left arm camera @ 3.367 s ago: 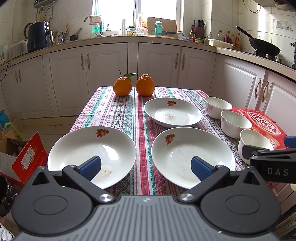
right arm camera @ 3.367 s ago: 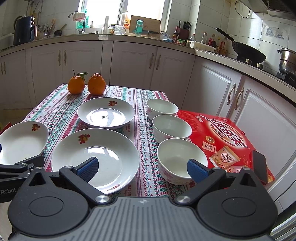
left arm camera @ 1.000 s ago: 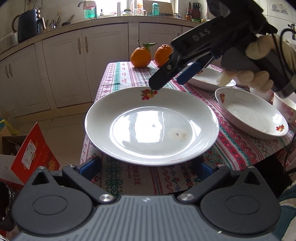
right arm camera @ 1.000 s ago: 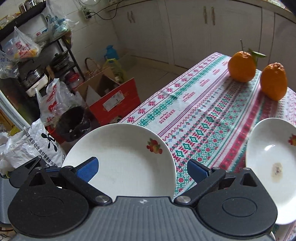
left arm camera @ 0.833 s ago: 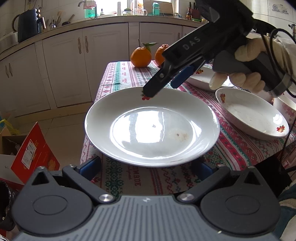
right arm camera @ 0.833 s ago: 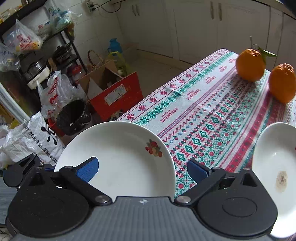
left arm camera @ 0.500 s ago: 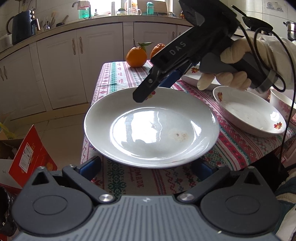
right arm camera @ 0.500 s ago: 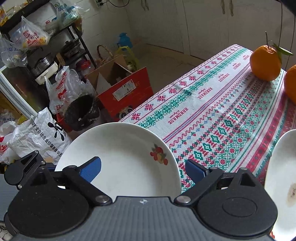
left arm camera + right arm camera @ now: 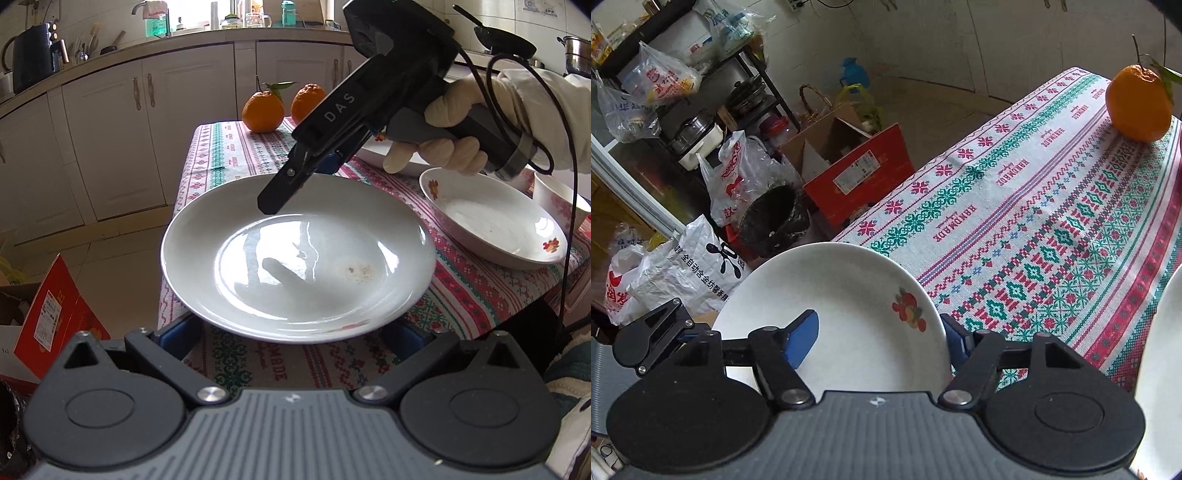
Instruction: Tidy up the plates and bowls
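Note:
A white plate (image 9: 295,266) with a fruit print (image 9: 908,308) sits at the near left corner of the table. Its near rim covers the blue pads of my left gripper (image 9: 291,332), whose fingers stand wide apart, open. My right gripper (image 9: 877,332) comes down from the far side in a gloved hand (image 9: 443,129). Its jaws are closing with the plate's far rim between them: one pad lies on the inner face and the other is against the outer edge. A second plate (image 9: 495,229) lies to the right.
Two oranges (image 9: 263,110) stand at the far end of the patterned tablecloth (image 9: 1052,229). A white bowl (image 9: 554,199) sits at the right edge. On the floor to the left are a red carton (image 9: 857,173), plastic bags (image 9: 683,269) and a black bin (image 9: 772,221).
My right gripper slid down over the plate's far rim and its jaws drew in from wide apart onto that rim. The left gripper and the plate kept still.

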Motion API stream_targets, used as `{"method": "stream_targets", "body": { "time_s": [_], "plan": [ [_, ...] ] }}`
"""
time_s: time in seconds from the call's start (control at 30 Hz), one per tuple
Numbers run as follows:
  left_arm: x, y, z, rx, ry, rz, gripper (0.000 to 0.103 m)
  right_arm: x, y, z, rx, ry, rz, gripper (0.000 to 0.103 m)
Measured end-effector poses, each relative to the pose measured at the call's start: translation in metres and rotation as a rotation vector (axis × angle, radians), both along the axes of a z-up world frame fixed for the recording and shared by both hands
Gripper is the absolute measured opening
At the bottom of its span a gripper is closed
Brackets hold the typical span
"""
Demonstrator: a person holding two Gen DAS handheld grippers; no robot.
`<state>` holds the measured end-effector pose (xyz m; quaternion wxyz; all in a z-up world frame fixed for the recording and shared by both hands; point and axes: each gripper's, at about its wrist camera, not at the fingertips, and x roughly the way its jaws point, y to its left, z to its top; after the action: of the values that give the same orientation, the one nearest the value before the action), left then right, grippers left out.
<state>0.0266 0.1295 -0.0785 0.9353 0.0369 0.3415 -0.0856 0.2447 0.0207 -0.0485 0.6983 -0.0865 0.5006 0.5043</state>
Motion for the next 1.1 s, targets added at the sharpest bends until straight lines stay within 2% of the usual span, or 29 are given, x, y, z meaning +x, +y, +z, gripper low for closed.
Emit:
{"method": "stream_targets", "body": {
  "time_s": [0.47,1.1],
  "plan": [
    [0.007,0.005,0.006,0.025,-0.024,-0.018,0.101,0.006,-0.004,0.007,0.014,-0.015,-0.014,0.076],
    [0.078,0.02,0.003,0.014,-0.021,-0.104,0.101,0.059,-0.012,0.006,0.008,-0.056,-0.134,0.076]
  ]
}}
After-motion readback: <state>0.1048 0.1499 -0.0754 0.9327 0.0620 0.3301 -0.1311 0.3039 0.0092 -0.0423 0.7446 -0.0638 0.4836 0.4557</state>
